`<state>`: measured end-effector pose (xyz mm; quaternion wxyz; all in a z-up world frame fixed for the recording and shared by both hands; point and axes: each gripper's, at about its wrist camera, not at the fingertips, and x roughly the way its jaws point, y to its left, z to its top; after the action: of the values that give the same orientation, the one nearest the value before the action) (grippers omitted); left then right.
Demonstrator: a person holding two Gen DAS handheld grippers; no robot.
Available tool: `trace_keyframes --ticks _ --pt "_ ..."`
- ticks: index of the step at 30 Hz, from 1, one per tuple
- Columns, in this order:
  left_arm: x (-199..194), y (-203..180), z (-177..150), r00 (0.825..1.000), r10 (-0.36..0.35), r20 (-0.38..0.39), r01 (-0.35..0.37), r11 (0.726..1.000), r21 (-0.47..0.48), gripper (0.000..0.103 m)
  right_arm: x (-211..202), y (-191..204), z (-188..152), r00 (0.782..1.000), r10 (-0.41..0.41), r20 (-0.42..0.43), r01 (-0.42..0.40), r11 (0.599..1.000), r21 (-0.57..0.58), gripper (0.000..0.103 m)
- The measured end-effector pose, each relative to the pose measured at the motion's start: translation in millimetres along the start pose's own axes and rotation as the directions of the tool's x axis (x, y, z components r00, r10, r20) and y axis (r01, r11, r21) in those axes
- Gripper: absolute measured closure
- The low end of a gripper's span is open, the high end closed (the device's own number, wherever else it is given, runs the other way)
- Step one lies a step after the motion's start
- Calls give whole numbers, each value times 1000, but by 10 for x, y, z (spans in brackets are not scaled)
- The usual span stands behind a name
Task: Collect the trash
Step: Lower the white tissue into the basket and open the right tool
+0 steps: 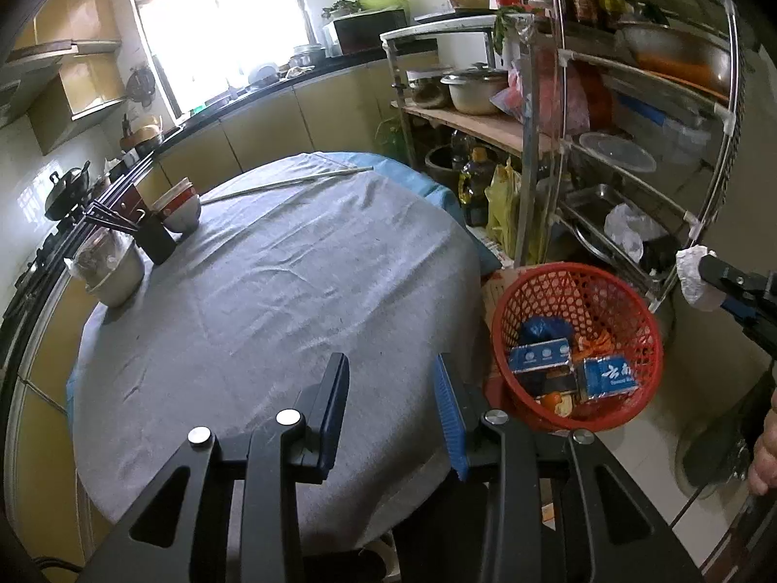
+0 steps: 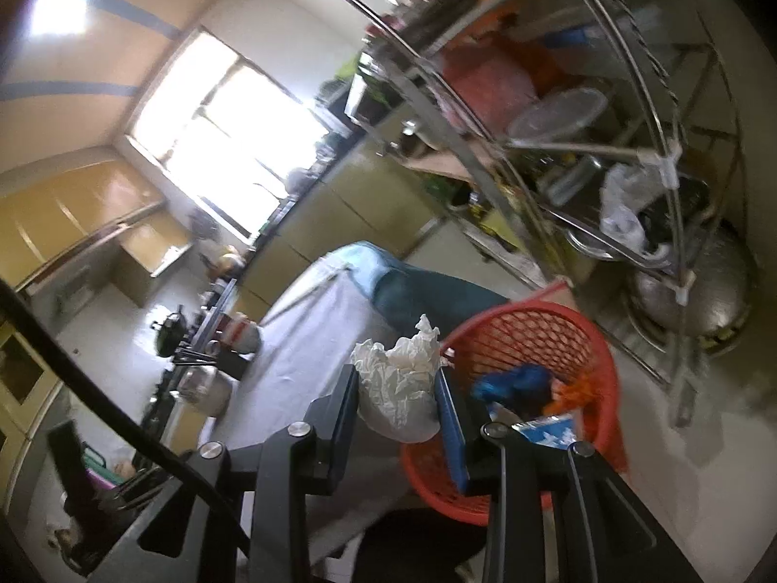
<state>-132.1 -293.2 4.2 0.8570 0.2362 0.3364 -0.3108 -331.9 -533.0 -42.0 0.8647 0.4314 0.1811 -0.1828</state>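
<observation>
From the left wrist I see my left hand-held gripper released over the tabletop; the red basket sits down to its right. From the right wrist, my right hand-held gripper clenches the crumpled tissue, basket just ahead-right.

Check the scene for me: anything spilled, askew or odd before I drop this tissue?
Nothing spilled. The right claw grips the crumpled tissue beside the red basket, not yet over it. One oddity: a long thin rod lies loose across the table's far edge.
</observation>
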Motion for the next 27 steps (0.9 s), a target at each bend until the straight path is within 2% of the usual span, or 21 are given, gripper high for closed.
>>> trace_keyframes --ticks 6,12,13,14,15,16,25,27 --pt "21 58 -22 1000 9 -10 -9 1000 -21 65 134 -4 -71 999 -33 -30 32 999 -15 69" --pt "19 104 -54 1000 15 -11 -16 999 -33 65 193 101 -32 995 -96 0 96 994 -60 65" --pt "20 108 -55 1000 14 -12 -14 999 -35 65 205 117 -21 995 -102 -1 102 993 -67 62" --pt "21 112 -62 1000 13 -14 -14 999 -35 65 226 136 -3 993 -120 -2 119 990 -76 56" --pt "22 110 -64 1000 14 -15 -14 999 -34 65 226 150 13 992 -128 7 129 988 -83 36" --pt "23 110 -66 1000 15 -16 -16 999 -33 63 209 162 22 992 -126 26 128 988 -88 33" --pt "19 152 -91 999 35 -12 -35 999 -35 55 -184 149 201 973 -145 178 168 979 -119 33" --pt "4 167 -95 999 36 -9 -37 998 -41 50 -323 111 246 967 -151 206 177 978 -111 33"
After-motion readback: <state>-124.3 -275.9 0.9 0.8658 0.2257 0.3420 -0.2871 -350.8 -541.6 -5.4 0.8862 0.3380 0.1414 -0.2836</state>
